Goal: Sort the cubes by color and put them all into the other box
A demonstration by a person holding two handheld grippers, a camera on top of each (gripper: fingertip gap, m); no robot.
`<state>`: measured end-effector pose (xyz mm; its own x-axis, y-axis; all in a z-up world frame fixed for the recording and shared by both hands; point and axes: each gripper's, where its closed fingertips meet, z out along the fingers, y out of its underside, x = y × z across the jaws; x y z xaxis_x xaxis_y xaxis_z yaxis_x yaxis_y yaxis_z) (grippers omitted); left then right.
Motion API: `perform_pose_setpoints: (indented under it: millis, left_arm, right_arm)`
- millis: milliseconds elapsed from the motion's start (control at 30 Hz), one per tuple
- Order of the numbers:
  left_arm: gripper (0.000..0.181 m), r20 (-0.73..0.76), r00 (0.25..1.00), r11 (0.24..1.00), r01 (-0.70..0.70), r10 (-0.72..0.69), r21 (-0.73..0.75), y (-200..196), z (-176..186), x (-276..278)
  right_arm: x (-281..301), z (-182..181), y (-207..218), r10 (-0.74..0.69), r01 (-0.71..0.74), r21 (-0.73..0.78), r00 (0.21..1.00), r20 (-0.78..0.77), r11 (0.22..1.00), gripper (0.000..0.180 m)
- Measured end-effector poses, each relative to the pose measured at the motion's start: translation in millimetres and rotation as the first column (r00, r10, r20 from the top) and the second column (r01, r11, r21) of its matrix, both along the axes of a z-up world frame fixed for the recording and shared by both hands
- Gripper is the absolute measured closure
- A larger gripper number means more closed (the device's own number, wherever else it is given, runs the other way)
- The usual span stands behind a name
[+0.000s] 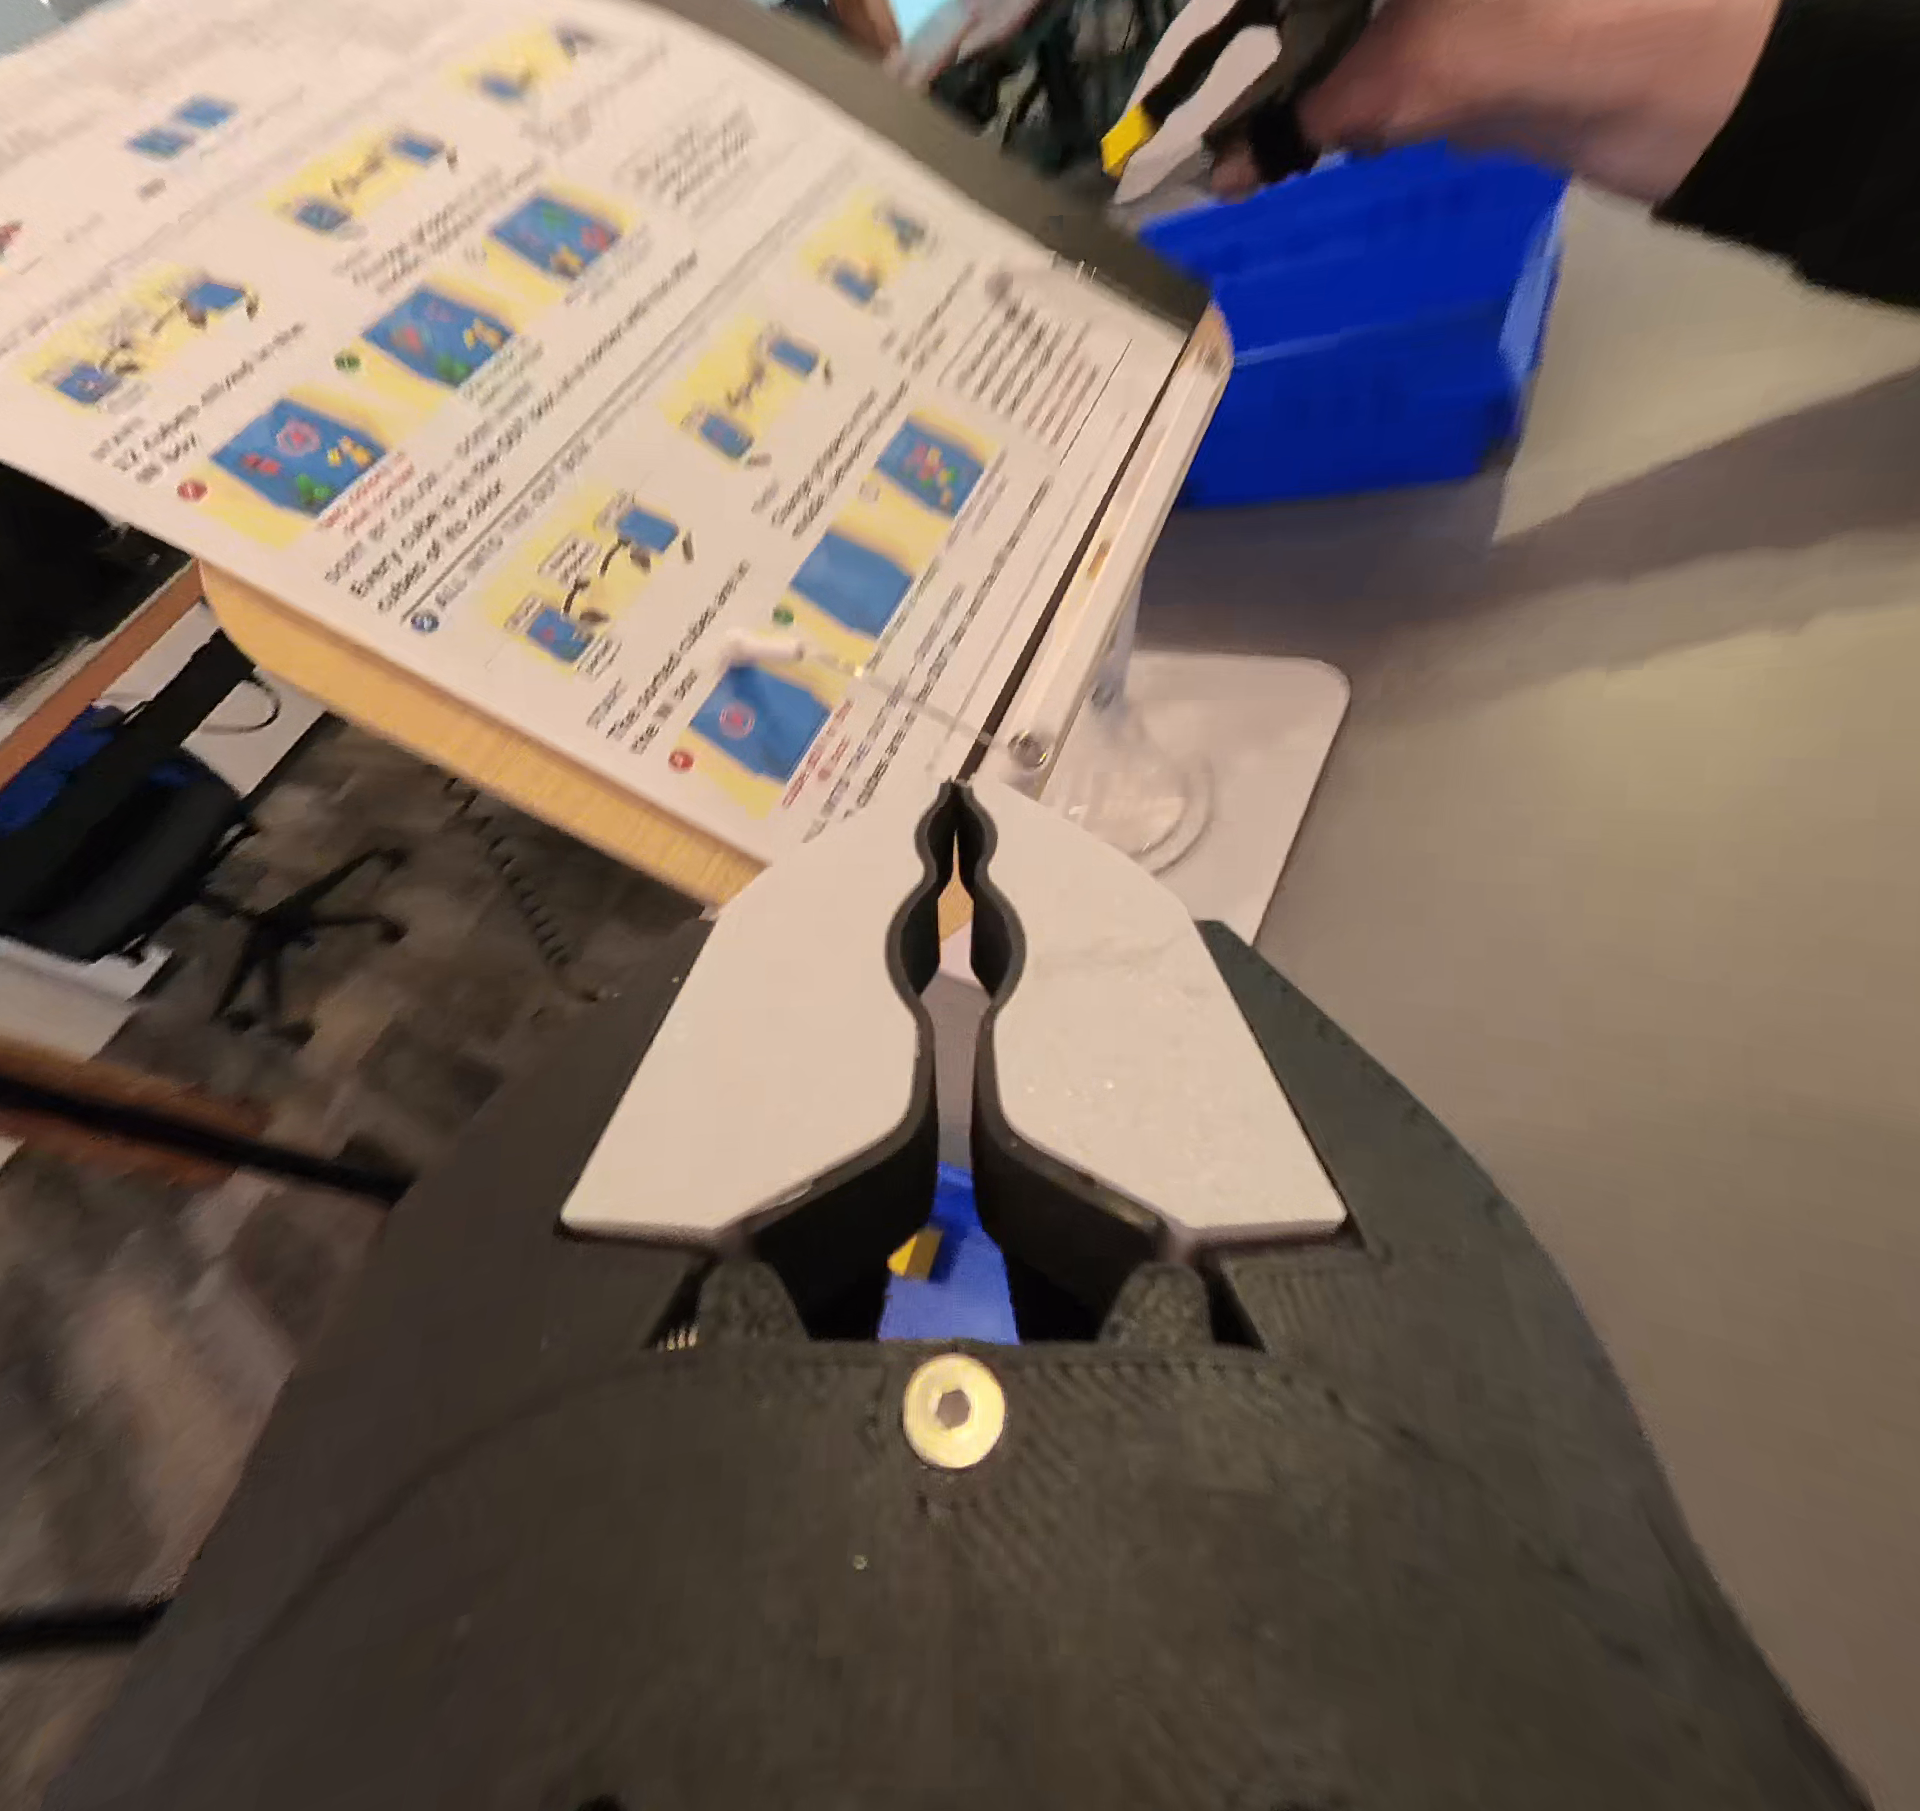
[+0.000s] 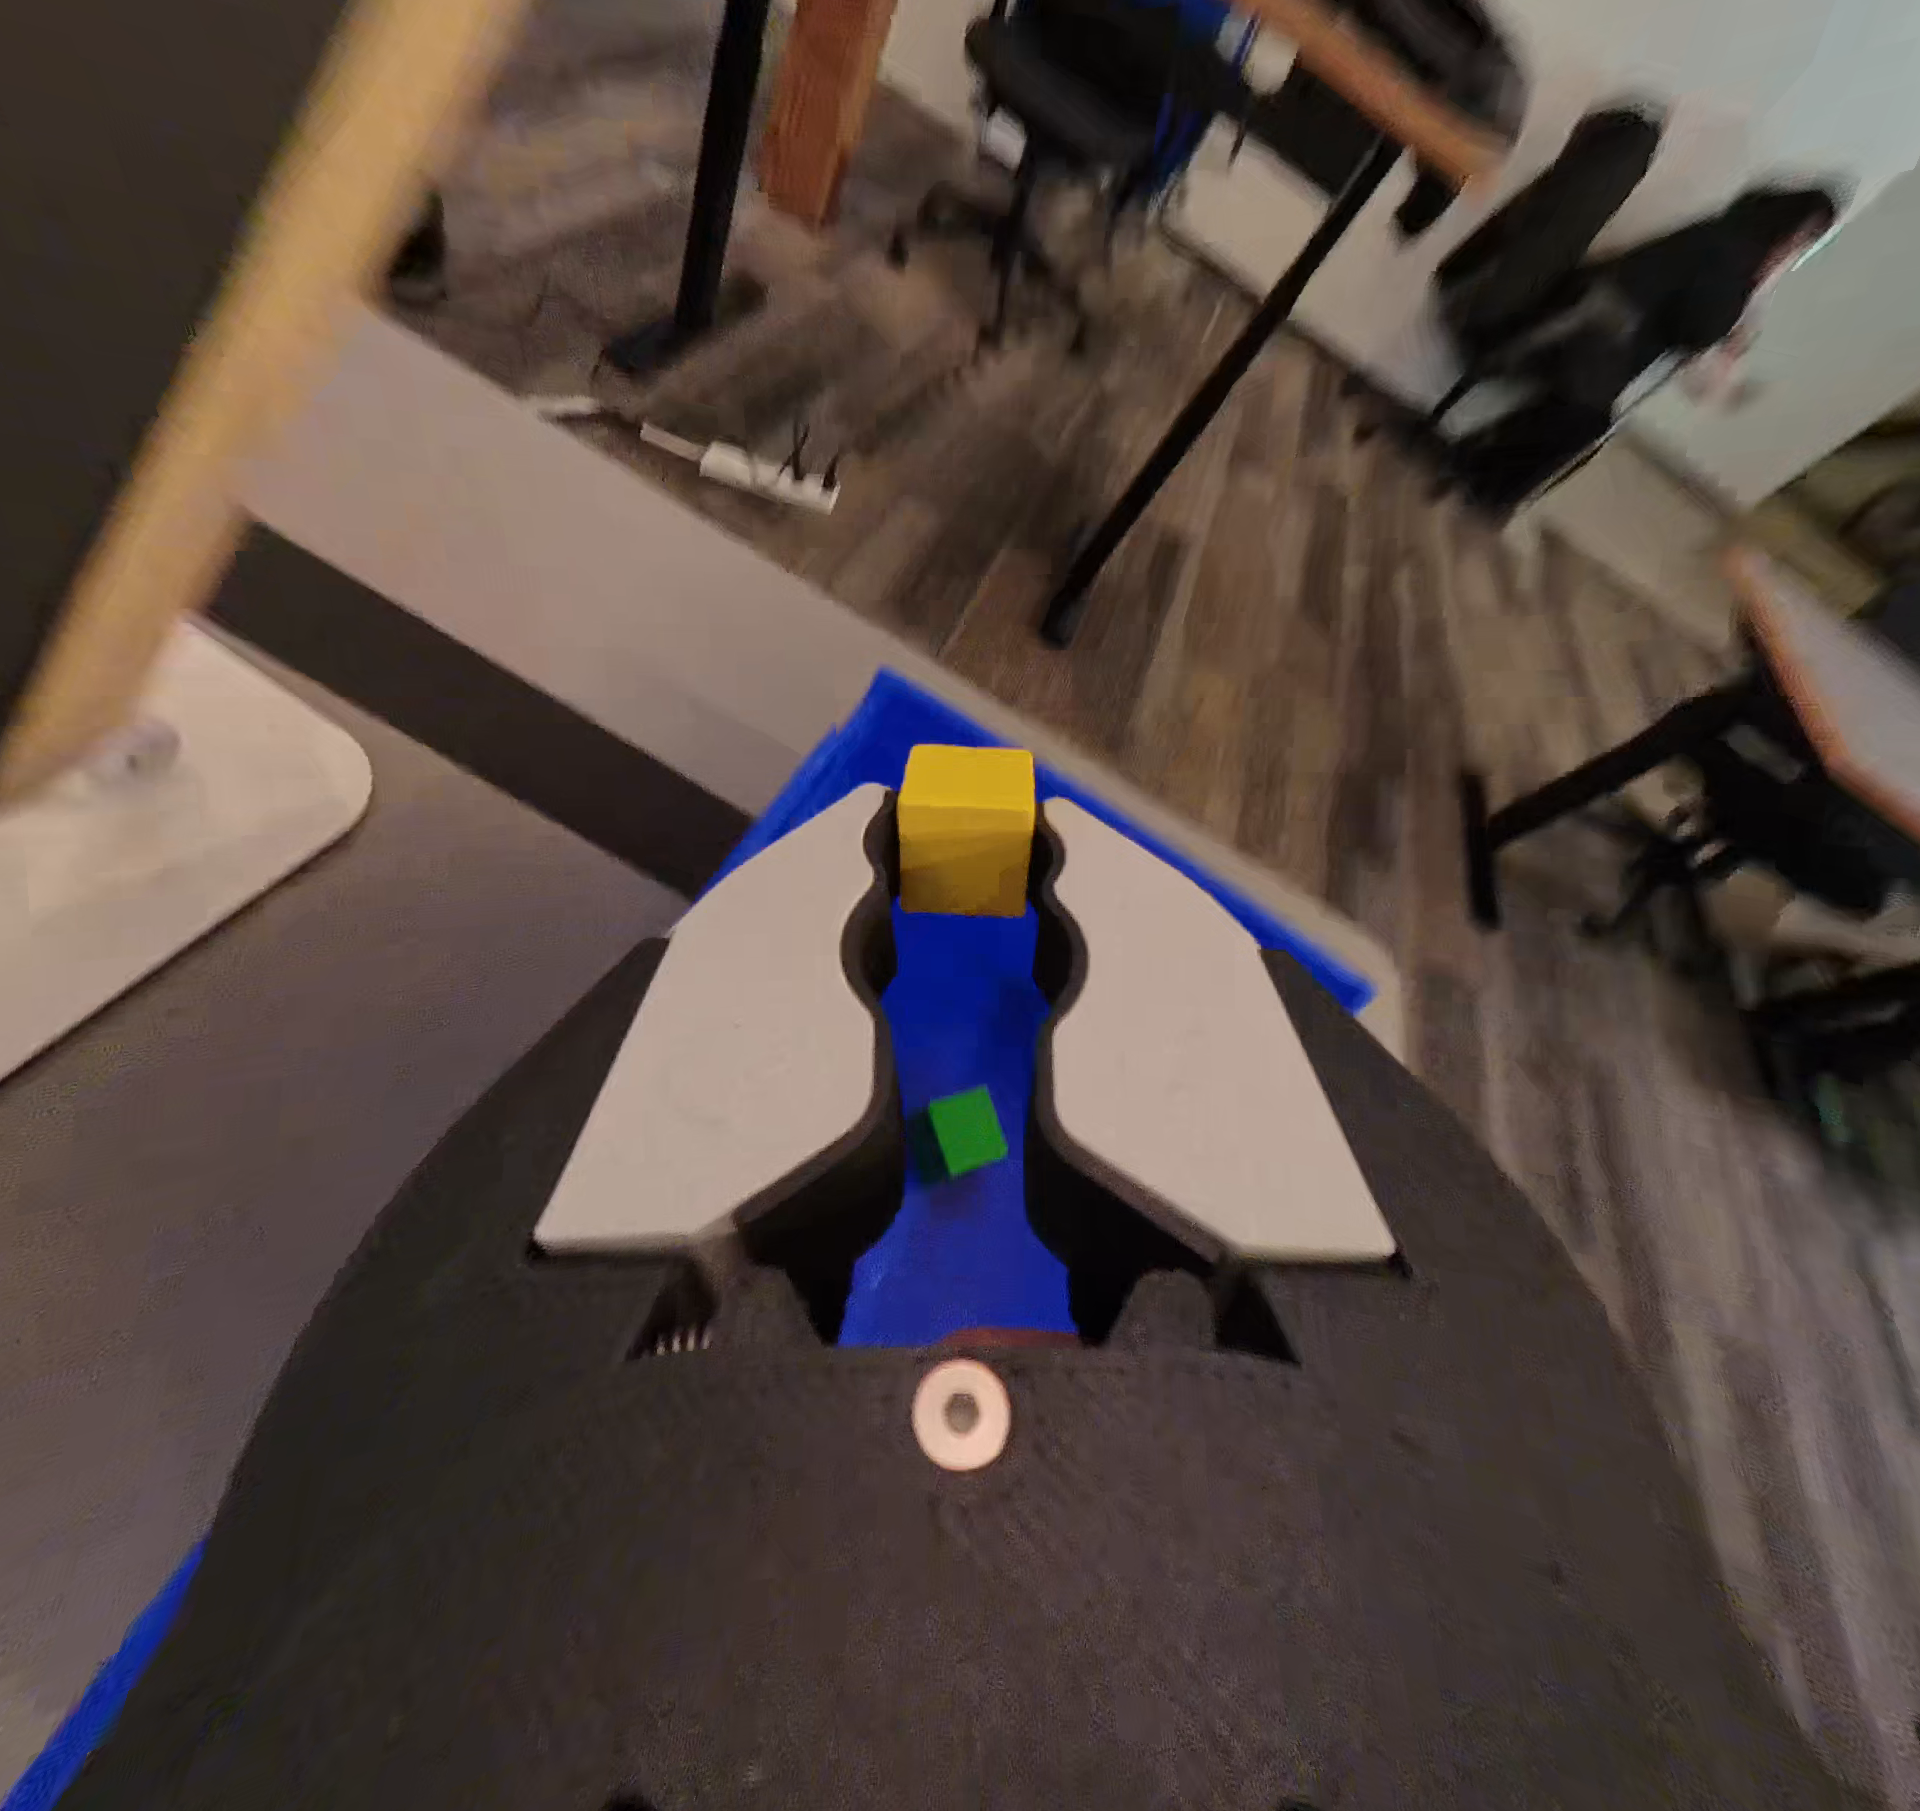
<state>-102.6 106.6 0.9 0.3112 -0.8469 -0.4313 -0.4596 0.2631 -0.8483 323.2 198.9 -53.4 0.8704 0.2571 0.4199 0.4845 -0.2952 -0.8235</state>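
My right gripper (image 2: pixel 966 831) is shut on a yellow cube (image 2: pixel 964 826) and holds it above a blue box (image 2: pixel 1195 868). A green cube (image 2: pixel 966 1129) lies on that box's floor, seen between my fingers. In the left wrist view the right gripper (image 1: pixel 1138 146) shows far off with the yellow cube (image 1: pixel 1125 137), held by a hand over the blue box (image 1: pixel 1371 348). My left gripper (image 1: pixel 956 805) is shut and empty, raised above another blue box (image 1: pixel 951 1294) in which a yellow cube (image 1: pixel 916 1254) shows through the gap.
A tilted instruction sheet on a wooden board (image 1: pixel 540 369) stands on a clear stand with a white base (image 1: pixel 1236 733) between the boxes. The grey table (image 1: pixel 1610 930) ends at an edge with floor, chairs (image 2: pixel 1081 88) and table legs beyond. The grippers' ends are close to 45 cm from one another.
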Motion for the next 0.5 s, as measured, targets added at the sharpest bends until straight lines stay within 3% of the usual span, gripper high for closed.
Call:
perform_pose_setpoints:
  millis: [200, 500]
  left_arm:
    - [0.181, -0.063, 0.996, 0.998, -0.055, 0.056, 0.004, 14.3, -14.9, -4.5]
    - [0.181, -0.123, 0.988, 0.996, -0.09, 0.09, 0.001, 23.1, -27.8, -9.8]
  right_arm:
    - [36.1, -70.7, 3.9, -0.099, 0.079, -0.305, 0.994, -0.048, 0.949, 0.157]
    - [57.2, -116.3, -0.5, -0.171, 0.159, -0.471, 0.985, 0.018, 0.868, 0.157]
